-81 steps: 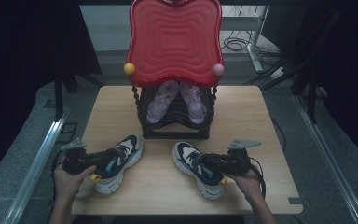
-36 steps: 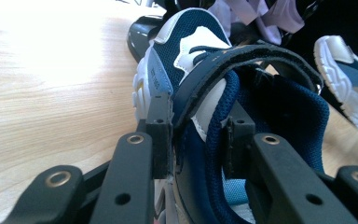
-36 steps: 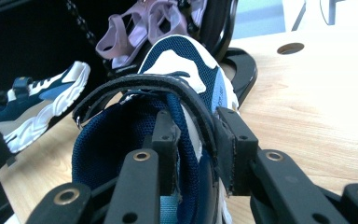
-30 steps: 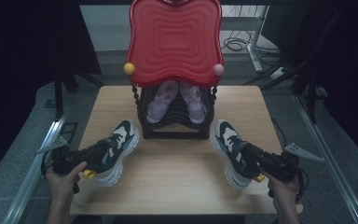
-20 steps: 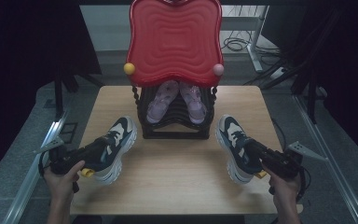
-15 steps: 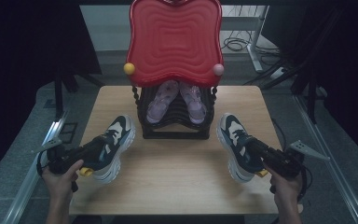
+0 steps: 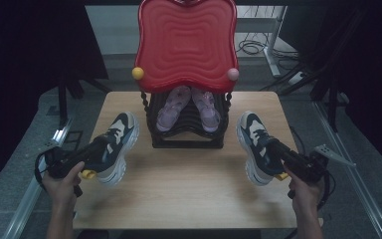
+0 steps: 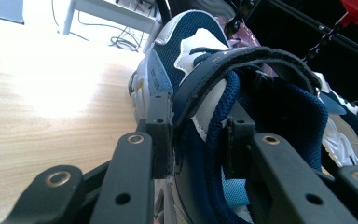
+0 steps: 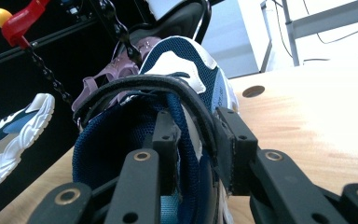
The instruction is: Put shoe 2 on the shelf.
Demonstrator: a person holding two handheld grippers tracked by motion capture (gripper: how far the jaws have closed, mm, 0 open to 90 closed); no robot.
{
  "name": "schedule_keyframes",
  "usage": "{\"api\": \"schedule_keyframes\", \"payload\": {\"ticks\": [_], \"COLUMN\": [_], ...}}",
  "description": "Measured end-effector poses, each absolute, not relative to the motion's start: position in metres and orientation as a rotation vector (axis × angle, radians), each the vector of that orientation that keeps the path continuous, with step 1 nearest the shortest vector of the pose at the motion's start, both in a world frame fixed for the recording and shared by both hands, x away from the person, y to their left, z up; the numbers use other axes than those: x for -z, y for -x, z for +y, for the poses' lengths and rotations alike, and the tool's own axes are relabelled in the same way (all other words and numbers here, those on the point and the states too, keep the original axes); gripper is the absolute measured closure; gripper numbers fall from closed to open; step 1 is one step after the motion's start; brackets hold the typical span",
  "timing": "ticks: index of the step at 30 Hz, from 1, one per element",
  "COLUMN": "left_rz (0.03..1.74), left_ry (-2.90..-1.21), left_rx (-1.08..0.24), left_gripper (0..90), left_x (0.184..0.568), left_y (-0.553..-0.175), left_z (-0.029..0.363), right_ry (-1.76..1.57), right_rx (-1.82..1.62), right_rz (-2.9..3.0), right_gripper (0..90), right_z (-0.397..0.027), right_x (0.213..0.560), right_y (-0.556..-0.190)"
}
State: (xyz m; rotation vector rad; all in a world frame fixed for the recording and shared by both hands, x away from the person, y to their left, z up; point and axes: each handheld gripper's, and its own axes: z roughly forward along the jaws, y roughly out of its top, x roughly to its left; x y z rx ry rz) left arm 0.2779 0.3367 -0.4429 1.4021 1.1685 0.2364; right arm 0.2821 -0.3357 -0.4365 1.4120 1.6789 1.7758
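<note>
Two navy-and-white sneakers sit on the wooden table (image 7: 189, 189), one on each side of a black shoe rack (image 7: 186, 132). My left gripper (image 7: 98, 148) is shut on the left sneaker (image 7: 117, 142), held at its collar. In the left gripper view the pads (image 8: 161, 144) pinch the sneaker's (image 8: 191, 56) side wall, one outside and one inside. My right gripper (image 7: 274, 147) is shut the same way on the right sneaker (image 7: 254, 142). The right gripper view shows its pads (image 9: 233, 149) clamped on that sneaker's (image 9: 182, 60) collar wall.
The rack carries a big red wavy panel (image 7: 186, 45) with a yellow ball (image 7: 138, 73) and a pink ball (image 7: 233, 74). Pink sandals (image 7: 171, 107) rest inside it. Chains (image 9: 51, 79) hang from the panel. The table's side edges lie close to both sneakers.
Both sneakers have been carried apart from the front middle of the table to either side of the rack. Over the last second they shifted only slightly toward the back.
</note>
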Motion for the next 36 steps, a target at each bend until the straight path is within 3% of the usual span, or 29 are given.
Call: {"api": "schedule_keyframes", "payload": {"ticks": [36], "left_rz": [1.125], "left_ry": [-1.315], "left_rx": [-0.285], "left_gripper": [69.6], "left_x": [0.389], "left_y": [-0.310], "left_z": [0.343], "right_ry": [-1.351], "right_rx": [-1.850], "right_rz": [1.539], "right_gripper": [71.2], "right_z": [-0.340], "right_x": [0.385], "right_y": [-0.303]}}
